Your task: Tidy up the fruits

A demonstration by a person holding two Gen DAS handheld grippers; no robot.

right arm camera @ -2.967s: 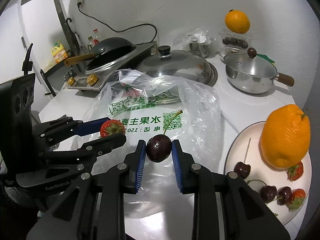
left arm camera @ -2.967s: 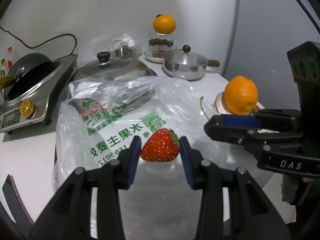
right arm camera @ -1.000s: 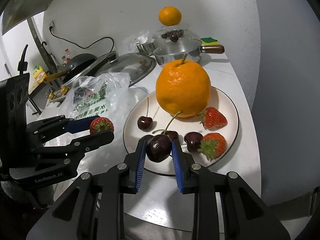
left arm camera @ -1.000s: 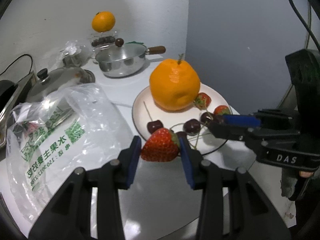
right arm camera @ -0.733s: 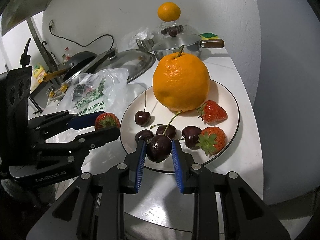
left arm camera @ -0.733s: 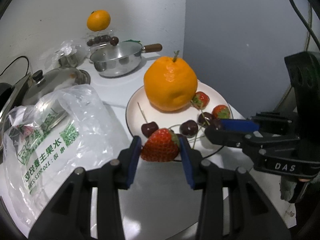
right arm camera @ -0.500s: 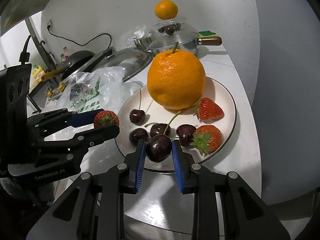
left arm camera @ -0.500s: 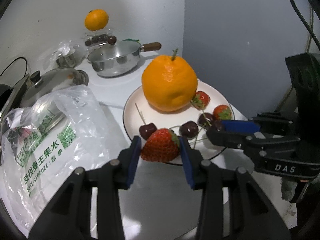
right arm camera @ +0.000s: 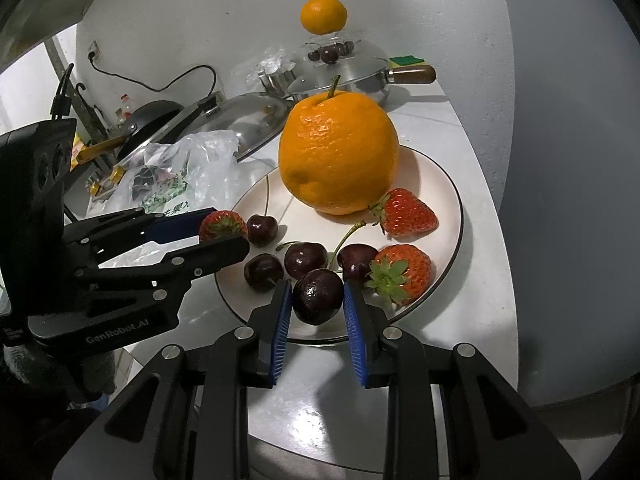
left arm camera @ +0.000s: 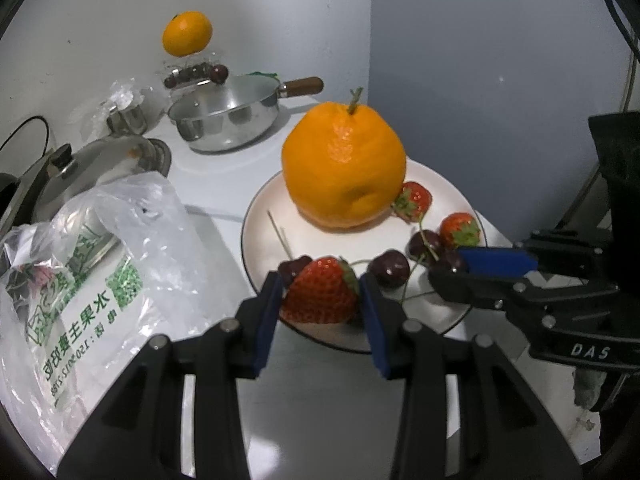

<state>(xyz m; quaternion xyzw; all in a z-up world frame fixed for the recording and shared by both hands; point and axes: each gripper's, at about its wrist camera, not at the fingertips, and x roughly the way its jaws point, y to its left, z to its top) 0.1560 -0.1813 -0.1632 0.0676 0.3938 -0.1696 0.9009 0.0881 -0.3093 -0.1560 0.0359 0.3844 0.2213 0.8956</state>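
My left gripper [left arm camera: 320, 296] is shut on a red strawberry [left arm camera: 320, 294] and holds it over the near left rim of the white plate [left arm camera: 436, 182]. My right gripper [right arm camera: 316, 300] is shut on a dark cherry [right arm camera: 318, 296] with a stem, over the plate's [right arm camera: 448, 196] near edge. On the plate lie a large orange [right arm camera: 338, 152], two strawberries [right arm camera: 408, 210] and several cherries [right arm camera: 304, 258]. The left gripper [right arm camera: 222, 236] with its strawberry shows at the plate's left rim in the right wrist view. The right gripper [left arm camera: 464, 270] shows at the right in the left wrist view.
A clear plastic fruit bag [left arm camera: 92, 256] lies left of the plate. Behind stand a steel saucepan [left arm camera: 224, 120], a glass lid [left arm camera: 84, 168] and a small orange on a box of cherries [left arm camera: 186, 34]. The counter edge and wall are just right of the plate.
Both grippers have moved from over the bag to the plate and closer to it, each still holding its fruit. The plate now fills more of both views.
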